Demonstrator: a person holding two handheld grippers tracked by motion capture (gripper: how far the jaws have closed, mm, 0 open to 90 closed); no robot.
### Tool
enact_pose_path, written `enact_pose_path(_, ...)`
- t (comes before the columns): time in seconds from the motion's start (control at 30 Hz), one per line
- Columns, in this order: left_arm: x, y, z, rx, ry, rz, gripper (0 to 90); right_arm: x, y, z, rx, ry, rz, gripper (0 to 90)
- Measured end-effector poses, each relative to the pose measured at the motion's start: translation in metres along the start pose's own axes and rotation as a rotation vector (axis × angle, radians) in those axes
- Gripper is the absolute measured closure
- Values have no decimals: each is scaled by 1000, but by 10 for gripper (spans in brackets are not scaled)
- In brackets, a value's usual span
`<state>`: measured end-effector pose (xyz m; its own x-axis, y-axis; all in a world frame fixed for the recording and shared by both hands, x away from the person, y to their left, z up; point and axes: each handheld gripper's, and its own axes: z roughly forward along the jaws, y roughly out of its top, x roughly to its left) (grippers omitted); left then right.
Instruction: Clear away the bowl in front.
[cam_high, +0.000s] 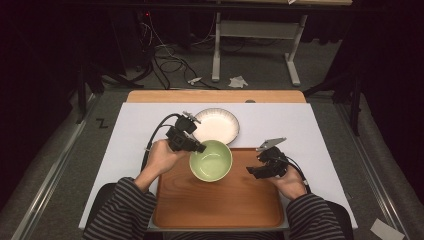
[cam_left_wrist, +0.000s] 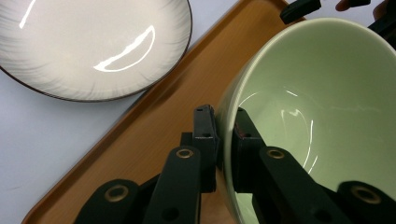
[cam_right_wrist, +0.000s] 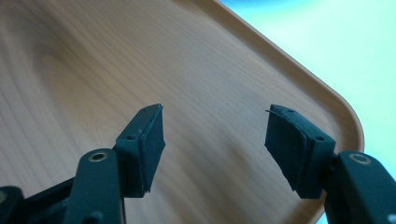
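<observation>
While spread across a white-covered table (cam_high: 130, 150), wooden tray (cam_high: 235, 200) at the near edge, both striped sleeves entering from below. Seen from above: green bowl (cam_high: 211, 160) over the tray's far left corner, pale plate (cam_high: 217, 125) just beyond it on the white cover. Left hand (cam_high: 160, 157) reaching in from the left, left gripper (cam_high: 200, 148) pointing right, clamped on the bowl's left rim. Right hand (cam_high: 290, 181) over the tray's right side, right gripper (cam_high: 250, 172) aimed left toward the bowl, apart from it. From the left gripper view: rim of the bowl (cam_left_wrist: 327, 102) pinched, one jaw outside the wall, one inside; plate (cam_left_wrist: 93, 46) off the tray (cam_left_wrist: 154, 135). From the right gripper view: jaws spread wide, nothing between, bare tray (cam_right_wrist: 93, 60) beneath.
</observation>
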<state>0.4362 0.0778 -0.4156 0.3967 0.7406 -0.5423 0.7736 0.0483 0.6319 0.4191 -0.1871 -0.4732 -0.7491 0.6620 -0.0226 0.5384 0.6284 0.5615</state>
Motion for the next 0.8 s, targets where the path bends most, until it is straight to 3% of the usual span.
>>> enact_pose_path(0.8,7,-13,21,59,32,-5,833,1,0,0,3,0,-14,388)
